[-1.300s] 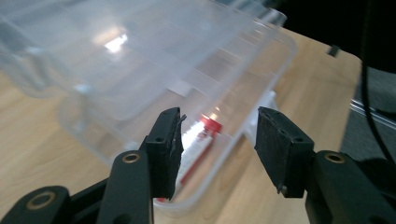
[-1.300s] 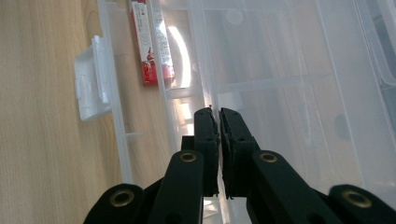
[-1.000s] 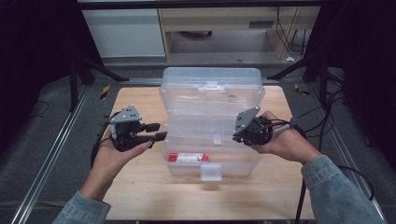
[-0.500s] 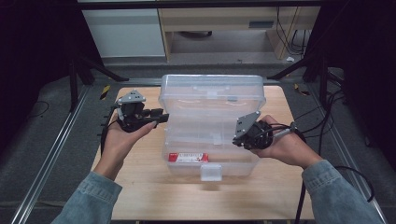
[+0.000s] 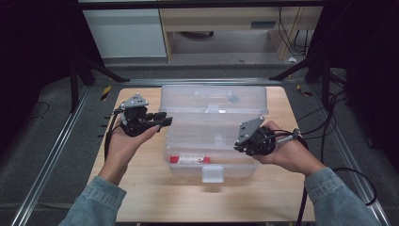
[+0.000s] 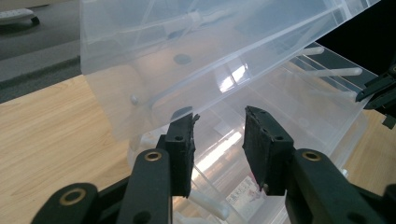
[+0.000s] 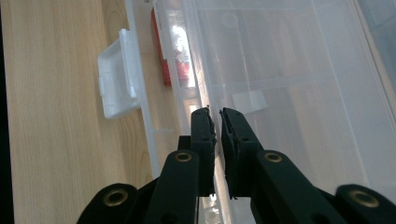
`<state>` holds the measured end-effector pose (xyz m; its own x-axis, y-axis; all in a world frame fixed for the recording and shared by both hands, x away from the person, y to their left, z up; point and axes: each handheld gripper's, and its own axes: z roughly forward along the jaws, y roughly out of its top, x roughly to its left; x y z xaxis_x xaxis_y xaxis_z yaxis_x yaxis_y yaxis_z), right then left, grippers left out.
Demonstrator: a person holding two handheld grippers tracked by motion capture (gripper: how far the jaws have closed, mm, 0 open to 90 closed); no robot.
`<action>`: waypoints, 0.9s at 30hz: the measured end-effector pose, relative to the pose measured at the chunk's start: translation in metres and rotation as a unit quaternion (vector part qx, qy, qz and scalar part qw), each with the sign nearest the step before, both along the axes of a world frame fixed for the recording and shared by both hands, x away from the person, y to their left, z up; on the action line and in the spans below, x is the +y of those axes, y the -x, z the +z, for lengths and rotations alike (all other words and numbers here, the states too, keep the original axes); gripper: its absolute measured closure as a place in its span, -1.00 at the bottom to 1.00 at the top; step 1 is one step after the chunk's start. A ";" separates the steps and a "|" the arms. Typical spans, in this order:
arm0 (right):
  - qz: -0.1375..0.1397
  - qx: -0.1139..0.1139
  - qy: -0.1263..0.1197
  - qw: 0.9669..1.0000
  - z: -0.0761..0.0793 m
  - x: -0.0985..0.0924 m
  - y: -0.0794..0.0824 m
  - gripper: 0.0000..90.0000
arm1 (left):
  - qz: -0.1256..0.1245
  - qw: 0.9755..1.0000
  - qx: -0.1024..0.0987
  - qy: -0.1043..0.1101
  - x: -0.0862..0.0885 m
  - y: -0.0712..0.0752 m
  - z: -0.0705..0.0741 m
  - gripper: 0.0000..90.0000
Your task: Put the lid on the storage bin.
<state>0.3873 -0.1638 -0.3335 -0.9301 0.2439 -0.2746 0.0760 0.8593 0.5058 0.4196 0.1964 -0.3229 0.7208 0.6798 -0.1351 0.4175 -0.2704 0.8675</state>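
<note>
A clear plastic storage box point(image 5: 214, 136) stands at the centre of the wooden worktop point(image 5: 141, 188), its lid point(image 5: 214, 100) raised and tilted back. A red-labelled item point(image 5: 189, 160) lies inside by the front wall, above the white latch point(image 5: 212, 173). The left gripper point(image 6: 218, 140), at the box's left end below the lid's edge, has its jaws apart with nothing pressed between them. The right gripper point(image 7: 217, 122), at the box's right end, has its jaws nearly together on the box's thin front wall.

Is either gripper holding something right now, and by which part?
The right gripper pinches the clear box's side wall near its rim; the left gripper holds nothing.
</note>
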 end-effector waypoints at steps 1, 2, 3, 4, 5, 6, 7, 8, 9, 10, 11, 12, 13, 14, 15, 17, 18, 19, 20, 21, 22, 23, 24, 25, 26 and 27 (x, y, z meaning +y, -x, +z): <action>0.000 0.002 -0.007 1.000 0.001 -0.001 0.000 0.79 | 0.000 1.000 0.000 -0.001 0.000 0.000 0.000 0.37; -0.005 0.002 -0.018 1.000 0.001 -0.001 -0.001 0.72 | 0.000 1.000 0.000 -0.001 0.000 0.001 -0.001 0.36; -0.013 0.003 -0.028 1.000 0.002 -0.002 0.000 0.67 | 0.000 1.000 0.000 -0.002 0.000 0.001 -0.001 0.36; -0.017 0.001 -0.034 0.999 0.003 -0.004 -0.001 0.59 | 0.000 1.000 0.000 -0.003 0.000 0.001 -0.001 0.36; -0.029 -0.001 -0.048 0.998 0.004 -0.006 -0.001 0.50 | 0.000 1.000 0.000 -0.003 0.000 0.002 -0.001 0.35; -0.038 -0.001 -0.060 0.997 0.005 -0.008 -0.001 0.45 | 0.000 1.000 0.000 -0.002 0.000 0.002 -0.001 0.35; -0.050 -0.002 -0.070 0.996 0.005 -0.010 -0.001 0.39 | 0.000 1.000 -0.001 -0.003 -0.001 0.003 -0.001 0.34; -0.060 -0.003 -0.084 0.995 0.006 -0.013 -0.001 0.35 | -0.001 1.000 -0.001 -0.002 -0.001 0.003 -0.001 0.34; -0.072 -0.002 -0.097 0.993 0.006 -0.016 0.000 0.30 | -0.002 1.000 -0.002 -0.005 -0.001 0.004 -0.001 0.34; -0.082 -0.004 -0.107 0.991 0.007 -0.020 0.000 0.29 | -0.002 1.000 -0.002 -0.005 -0.001 0.004 -0.001 0.34; -0.092 -0.008 -0.116 0.989 0.008 -0.023 0.001 0.29 | -0.002 1.000 -0.003 -0.004 -0.001 0.005 -0.001 0.34; -0.101 -0.012 -0.122 0.987 0.009 -0.027 0.003 0.28 | -0.002 1.000 -0.003 -0.003 -0.001 0.005 -0.001 0.34; -0.110 -0.015 -0.130 0.985 0.010 -0.030 0.004 0.28 | -0.002 1.000 -0.003 -0.003 -0.002 0.005 -0.002 0.34; -0.116 -0.016 -0.138 0.983 0.011 -0.034 0.006 0.27 | -0.002 1.000 -0.003 -0.003 -0.002 0.006 -0.002 0.34; -0.121 -0.016 -0.145 0.982 0.012 -0.037 0.007 0.27 | -0.001 1.000 -0.003 -0.003 -0.002 0.006 -0.002 0.34; -0.132 -0.022 -0.151 0.979 0.014 -0.043 0.009 0.27 | -0.002 1.000 -0.004 -0.005 -0.002 0.007 -0.002 0.34; -0.138 -0.024 -0.155 0.978 0.015 -0.047 0.010 0.27 | -0.001 1.000 -0.006 -0.005 -0.002 0.007 -0.002 0.34; -0.143 -0.025 -0.158 0.977 0.016 -0.050 0.011 0.27 | 0.000 1.000 -0.006 -0.005 -0.002 0.008 -0.002 0.34; -0.146 -0.028 -0.160 0.976 0.017 -0.052 0.011 0.29 | 0.000 1.000 -0.006 -0.003 -0.002 0.008 -0.003 0.33; -0.154 -0.031 -0.163 0.974 0.017 -0.057 0.012 0.31 | -0.001 1.000 -0.006 -0.005 -0.002 0.009 -0.003 0.33; -0.158 -0.033 -0.164 0.973 0.018 -0.060 0.012 0.32 | -0.001 1.000 -0.006 -0.006 -0.002 0.009 -0.004 0.33; -0.166 -0.036 -0.166 0.972 0.018 -0.062 0.012 0.34 | -0.002 1.000 -0.005 -0.005 -0.003 0.010 -0.004 0.33; -0.173 -0.038 -0.167 0.970 0.018 -0.065 0.012 0.35 | -0.003 1.000 -0.006 -0.007 -0.002 0.010 -0.005 0.33; -0.182 -0.042 -0.170 0.968 0.019 -0.069 0.012 0.36 | -0.002 1.000 -0.006 -0.007 -0.003 0.011 -0.006 0.33; -0.186 -0.044 -0.171 0.966 0.020 -0.071 0.012 0.37 | -0.004 1.000 -0.004 -0.008 -0.002 0.012 -0.007 0.33; -0.193 -0.045 -0.172 0.965 0.020 -0.073 0.012 0.37 | -0.003 1.000 -0.003 -0.006 -0.003 0.013 -0.008 0.33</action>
<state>0.3758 -0.2372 -0.3136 -0.7273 0.6593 -0.1907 0.2999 0.5552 0.7758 0.4070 0.1938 -0.3305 0.7259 0.6768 -0.1224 0.4102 -0.2832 0.8669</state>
